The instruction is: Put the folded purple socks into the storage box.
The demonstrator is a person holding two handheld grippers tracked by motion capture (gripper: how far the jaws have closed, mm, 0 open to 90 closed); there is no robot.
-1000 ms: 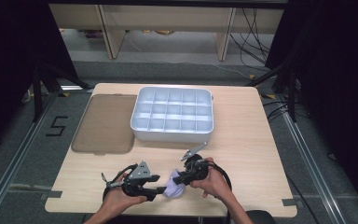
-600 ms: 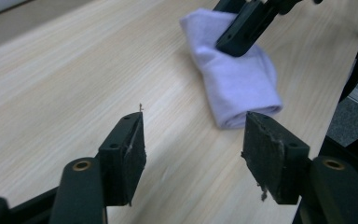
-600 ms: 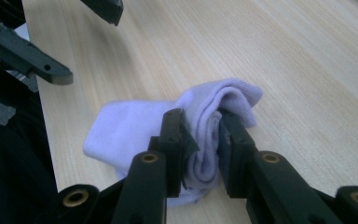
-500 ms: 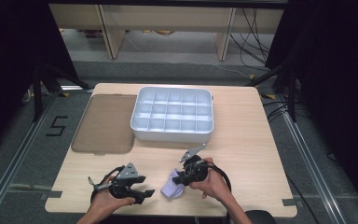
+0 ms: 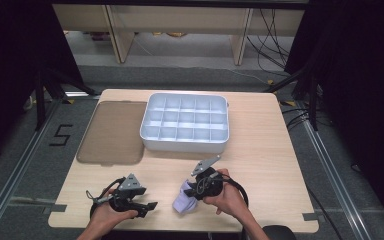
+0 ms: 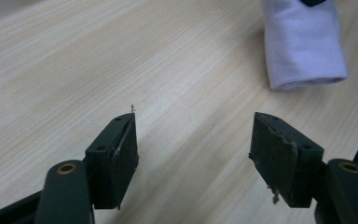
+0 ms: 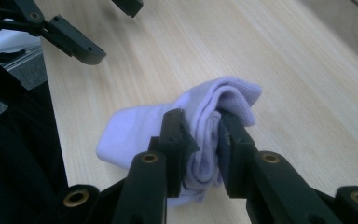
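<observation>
Since a second ago my left gripper (image 5: 150, 206) has let go of the folded lilac sock (image 5: 184, 202) and pulled away toward the left along the counter's (image 5: 260, 165) near edge; its jaws have just been opening and now stand wide with nothing between them. My right gripper (image 5: 192, 192) has kept its place, jaws narrow and clamped on the sock, which rests on the wood at the front of the counter, well short of the white compartment tray (image 5: 185, 142) and the brownish lid (image 5: 111, 132) lying flat just left of it.

From the left gripper view I get what the high view is too small to give: bare wood grain between the spread pads (image 6: 121, 154), and the sock's rolled end (image 6: 303, 46) lying apart, up at the right. From the right gripper view (image 7: 200, 135) I see the sock's folded layers (image 7: 223, 100) pinched upright between the pads, the rest trailing on the counter to the left, and the left gripper's open jaws at the top left
</observation>
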